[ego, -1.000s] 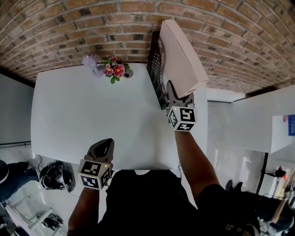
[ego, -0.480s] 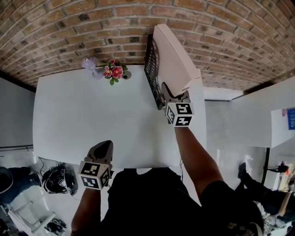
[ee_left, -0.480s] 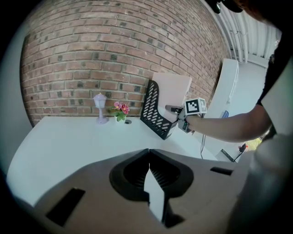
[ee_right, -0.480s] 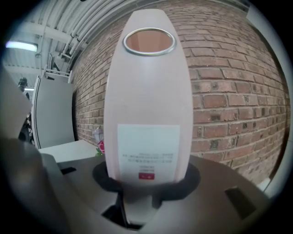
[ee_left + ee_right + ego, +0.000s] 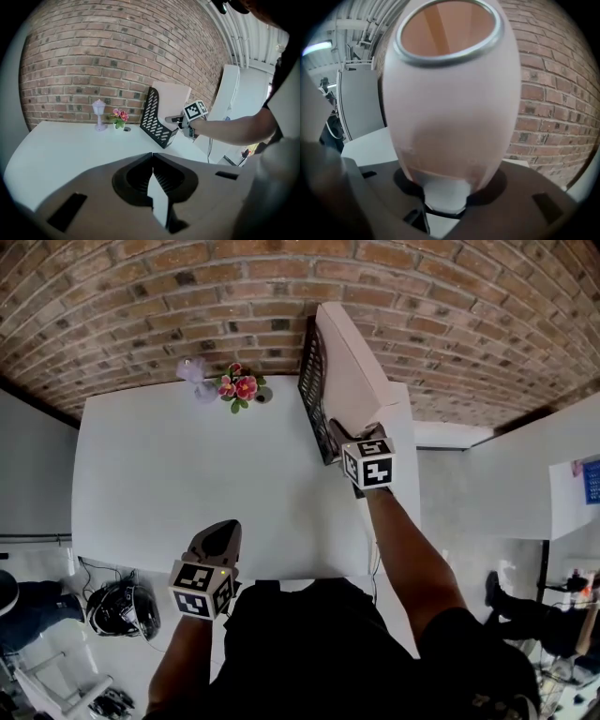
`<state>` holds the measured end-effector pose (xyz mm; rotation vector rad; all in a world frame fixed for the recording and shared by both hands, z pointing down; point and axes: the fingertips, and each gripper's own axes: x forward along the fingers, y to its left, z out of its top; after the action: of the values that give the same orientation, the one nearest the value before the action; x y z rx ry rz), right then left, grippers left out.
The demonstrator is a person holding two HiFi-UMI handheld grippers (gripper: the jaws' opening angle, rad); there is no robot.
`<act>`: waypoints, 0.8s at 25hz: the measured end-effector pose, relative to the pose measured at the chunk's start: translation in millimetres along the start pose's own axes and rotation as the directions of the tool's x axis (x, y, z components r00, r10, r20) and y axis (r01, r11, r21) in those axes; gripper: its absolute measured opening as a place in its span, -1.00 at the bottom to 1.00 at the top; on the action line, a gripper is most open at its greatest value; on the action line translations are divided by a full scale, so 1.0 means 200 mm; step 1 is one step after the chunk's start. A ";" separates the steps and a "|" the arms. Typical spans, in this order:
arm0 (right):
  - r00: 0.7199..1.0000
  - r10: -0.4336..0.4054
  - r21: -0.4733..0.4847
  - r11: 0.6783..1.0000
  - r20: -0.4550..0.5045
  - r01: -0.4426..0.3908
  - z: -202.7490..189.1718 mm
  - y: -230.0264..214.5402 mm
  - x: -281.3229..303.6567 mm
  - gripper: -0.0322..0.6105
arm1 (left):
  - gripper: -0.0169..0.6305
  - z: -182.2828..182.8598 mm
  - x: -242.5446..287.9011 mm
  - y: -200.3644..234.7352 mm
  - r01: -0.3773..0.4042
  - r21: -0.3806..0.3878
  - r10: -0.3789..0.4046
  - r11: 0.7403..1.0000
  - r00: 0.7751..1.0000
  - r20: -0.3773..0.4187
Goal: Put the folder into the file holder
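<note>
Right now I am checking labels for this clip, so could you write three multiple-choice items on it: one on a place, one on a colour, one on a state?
1. Where does the black mesh file holder stand?
A. At the far right corner of the table, by the brick wall.
B. At the near left edge.
C. On the floor.

2. What colour is the folder?
A. Blue.
B. Pale pink.
C. Green.

3. How do the jaws of the left gripper stand?
A. Wide apart.
B. Closed on the folder.
C. Together, with nothing between them.

Answers:
1 A: the head view shows it against the bricks at that corner.
2 B: its cover shows pale pink in the head view.
3 C: the left gripper view shows the jaws meeting, empty.
</note>
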<state>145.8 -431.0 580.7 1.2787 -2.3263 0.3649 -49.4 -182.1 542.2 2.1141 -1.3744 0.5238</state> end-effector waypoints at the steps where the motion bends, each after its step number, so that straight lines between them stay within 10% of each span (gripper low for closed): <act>1: 0.999 0.007 -0.007 1.000 -0.032 -0.007 -0.02 0.01 0.01 -0.25 | -0.94 0.00 0.00 0.00 0.002 0.001 -0.002 1.000 1.000 0.002; 20: 0.990 0.000 -0.036 0.999 -0.139 -0.005 -0.17 0.06 0.02 -0.22 | -0.94 0.07 -0.04 -0.06 0.041 0.044 -0.042 0.998 0.998 0.038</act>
<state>141.8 -413.0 612.1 1.1941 -2.2086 0.3979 -41.9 -181.9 524.0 2.1932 -1.3490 0.5017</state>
